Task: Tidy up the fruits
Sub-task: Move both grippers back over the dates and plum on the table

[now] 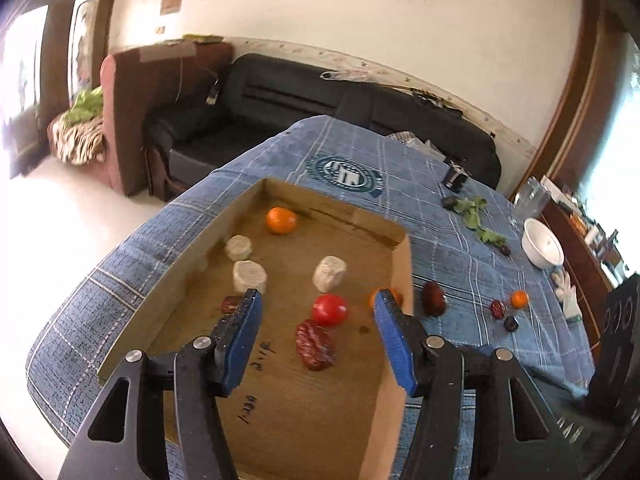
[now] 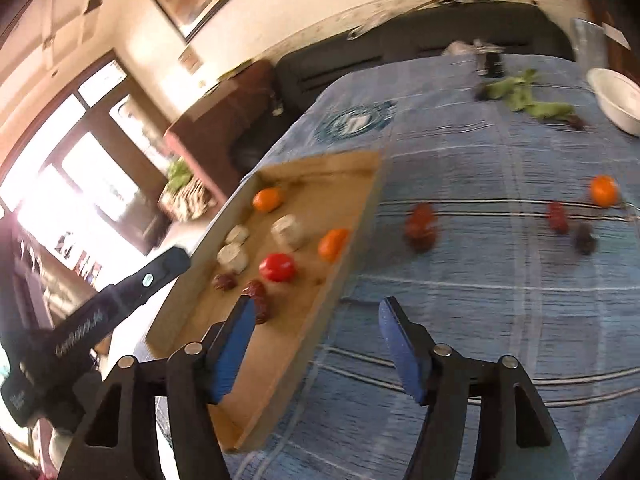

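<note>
Partly done: several fruits inside cardboard box (image 1: 402, 272), perhaps four pieces left on tabletop (image 2: 500, 320) right of box, both jaws spread, holding nothing.

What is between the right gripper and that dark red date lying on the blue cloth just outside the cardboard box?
Nothing visible. The open right gripper looks across bare blue checked tablecloth toward the dark red date; the shallow cardboard box lies off to the left of that path.
</note>
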The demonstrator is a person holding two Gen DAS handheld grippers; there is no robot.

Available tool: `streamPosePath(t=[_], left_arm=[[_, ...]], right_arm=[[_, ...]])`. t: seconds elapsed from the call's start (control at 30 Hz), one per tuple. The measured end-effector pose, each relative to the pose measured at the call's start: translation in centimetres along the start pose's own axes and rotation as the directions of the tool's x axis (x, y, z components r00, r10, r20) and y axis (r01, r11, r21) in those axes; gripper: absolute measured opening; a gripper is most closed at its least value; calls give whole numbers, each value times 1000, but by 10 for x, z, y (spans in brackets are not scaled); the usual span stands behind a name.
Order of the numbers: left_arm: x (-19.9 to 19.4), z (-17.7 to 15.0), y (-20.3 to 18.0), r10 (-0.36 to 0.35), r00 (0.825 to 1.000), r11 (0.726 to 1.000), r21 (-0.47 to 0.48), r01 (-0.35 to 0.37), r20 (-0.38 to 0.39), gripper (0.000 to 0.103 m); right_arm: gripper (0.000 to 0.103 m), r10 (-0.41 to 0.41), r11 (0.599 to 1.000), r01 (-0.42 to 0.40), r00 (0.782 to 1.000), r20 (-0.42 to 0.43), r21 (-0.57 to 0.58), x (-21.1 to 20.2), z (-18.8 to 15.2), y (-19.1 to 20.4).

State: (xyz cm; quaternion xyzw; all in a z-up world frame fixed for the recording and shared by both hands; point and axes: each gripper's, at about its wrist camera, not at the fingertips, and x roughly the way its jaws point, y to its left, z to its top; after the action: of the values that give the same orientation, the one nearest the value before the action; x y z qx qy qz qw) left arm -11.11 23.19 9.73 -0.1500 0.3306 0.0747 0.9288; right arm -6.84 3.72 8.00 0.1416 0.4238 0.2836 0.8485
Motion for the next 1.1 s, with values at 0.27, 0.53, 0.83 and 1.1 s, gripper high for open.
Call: streamPosePath(t=[0.27,0.53,0.83,1.1], left_arm=[[-4,-9,-39,-5,1000,993,120,3,13,63],[0,-12,-50,-26,1000,991,128,27,-11,65],[15,-17,-72,-50,997,988,142,57,-53,65],[41,-24,-111,-100,986,971,202,125,-130,65]], right_arm=[[74,-116,987,110,992,40,118,-45,11,-80],[74,-315,941,297,943,102,162,-111,22,-153],[78,-545,837,505,801,247,210,-208,85,-196],[80,-428,901,417,898,96,117,-115,62,-188]])
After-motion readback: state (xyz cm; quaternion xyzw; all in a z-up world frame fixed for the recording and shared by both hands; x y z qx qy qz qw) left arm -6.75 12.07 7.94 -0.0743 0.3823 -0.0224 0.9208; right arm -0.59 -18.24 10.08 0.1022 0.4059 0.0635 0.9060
